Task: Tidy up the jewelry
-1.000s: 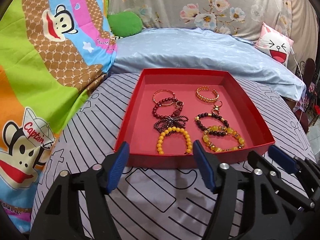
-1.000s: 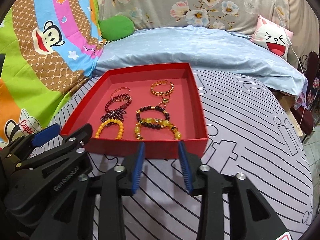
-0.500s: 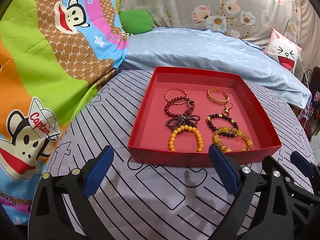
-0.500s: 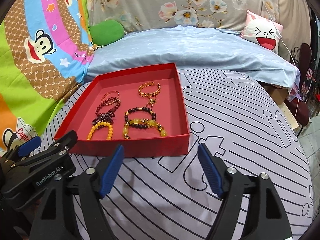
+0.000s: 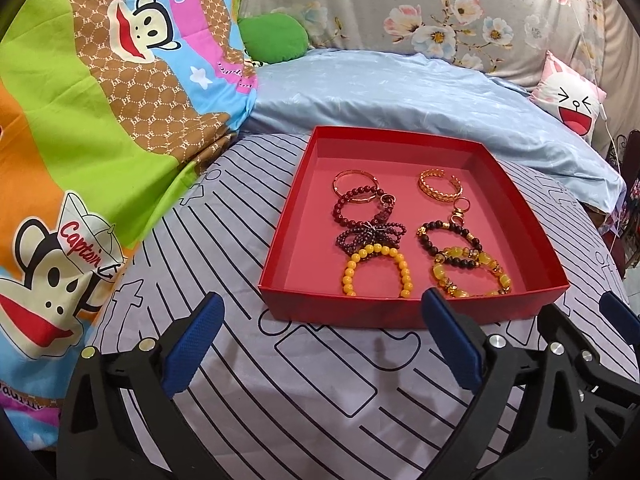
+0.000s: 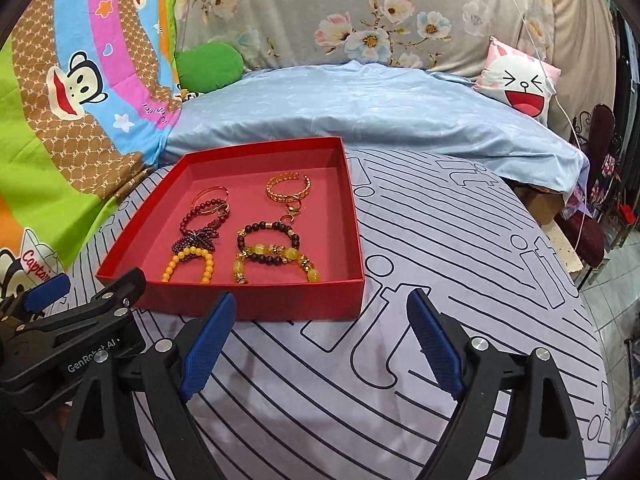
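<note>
A bed is filling both views, its grey sheet (image 5: 320,380) printed with black outlines lying under everything else. A bright cartoon-monkey blanket (image 5: 100,120) is rising along the left, a pale blue quilt (image 5: 400,92) is lying across the far side, and a floral cover (image 6: 380,12) is standing behind it, with a green cushion (image 5: 276,36) and a pink laughing-face pillow (image 6: 520,80) resting at the far corners. A shallow red box (image 5: 280,232) is sitting on the striped sheet, just beyond both tools, holding all the jewelry in two columns. The left gripper (image 5: 320,344) is hovering low before the box's near wall, jaws standing wide apart with nothing between them. The right gripper (image 6: 320,344) is hovering beside it, jaws opening further, likewise empty and touching nothing. Left column, near to far: a yellow bead bracelet (image 5: 376,268), a dark purple beaded bow (image 5: 372,236), a dark red bead bracelet (image 5: 358,204) and a thin gold bangle (image 5: 356,184), each overlapping its neighbour. Right column: a yellow-green stone bracelet (image 5: 472,276) overlapping a black bead bracelet (image 5: 448,240), a small gold clasp (image 5: 460,208), then a gold chain-link bangle (image 5: 440,190) lying farthest back.
</note>
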Motion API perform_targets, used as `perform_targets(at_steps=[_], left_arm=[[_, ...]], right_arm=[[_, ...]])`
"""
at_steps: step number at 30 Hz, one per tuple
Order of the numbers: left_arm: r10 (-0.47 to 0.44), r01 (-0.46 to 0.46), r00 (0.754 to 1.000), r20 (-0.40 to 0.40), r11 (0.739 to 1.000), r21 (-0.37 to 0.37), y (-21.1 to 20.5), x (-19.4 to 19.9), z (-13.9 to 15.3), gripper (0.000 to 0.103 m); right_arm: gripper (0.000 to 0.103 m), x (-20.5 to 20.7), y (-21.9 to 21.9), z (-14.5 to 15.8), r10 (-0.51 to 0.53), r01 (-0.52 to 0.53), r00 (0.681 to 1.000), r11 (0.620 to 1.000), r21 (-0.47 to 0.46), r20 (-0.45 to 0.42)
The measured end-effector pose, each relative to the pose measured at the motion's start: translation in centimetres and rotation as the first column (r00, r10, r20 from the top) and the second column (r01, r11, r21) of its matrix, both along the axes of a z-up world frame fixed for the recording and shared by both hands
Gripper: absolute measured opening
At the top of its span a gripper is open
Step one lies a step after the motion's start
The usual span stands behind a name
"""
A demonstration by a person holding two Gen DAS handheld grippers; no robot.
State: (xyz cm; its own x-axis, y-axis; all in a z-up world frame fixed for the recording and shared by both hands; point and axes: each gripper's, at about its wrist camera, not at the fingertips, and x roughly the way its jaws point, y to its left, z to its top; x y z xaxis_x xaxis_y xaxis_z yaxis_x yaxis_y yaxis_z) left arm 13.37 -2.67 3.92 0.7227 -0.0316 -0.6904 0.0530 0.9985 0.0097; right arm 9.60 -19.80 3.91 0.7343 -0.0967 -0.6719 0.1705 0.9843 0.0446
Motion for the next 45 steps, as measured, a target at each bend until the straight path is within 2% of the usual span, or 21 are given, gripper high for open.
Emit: perform_targets(at_steps=[9,12,20,45], left_arm=[[0.004,-0.004,1.000,0.000,1.000,0.000,0.11,0.01,-0.01,0.094],[0.009,-0.009,1.000,0.002,1.000,-0.007,0.29,0.00,-0.02,0.094],[0.009,-0.009,1.000,0.004,1.000,-0.003,0.23,0.06,-0.05,0.094],[0.010,-0.011,1.000,-0.022,1.000,-0.024,0.49,0.29,-0.63,0.096]], right_arm=[[0.087,0.22,-0.44,-0.53,0.001,0.000,1.000,0.998,0.058,-0.019],[0.096,-0.09,-0.71,-0.50,-0.005,0.005,1.000,0.998,0.069,0.007],[0.096,-0.25,-0.35,-0.25,-0.017,0.016,0.999,0.999,0.031,0.031],[0.096,-0.06,-0.47,-0.65,-0.032,0.031,0.999,0.999,0.030,0.009]])
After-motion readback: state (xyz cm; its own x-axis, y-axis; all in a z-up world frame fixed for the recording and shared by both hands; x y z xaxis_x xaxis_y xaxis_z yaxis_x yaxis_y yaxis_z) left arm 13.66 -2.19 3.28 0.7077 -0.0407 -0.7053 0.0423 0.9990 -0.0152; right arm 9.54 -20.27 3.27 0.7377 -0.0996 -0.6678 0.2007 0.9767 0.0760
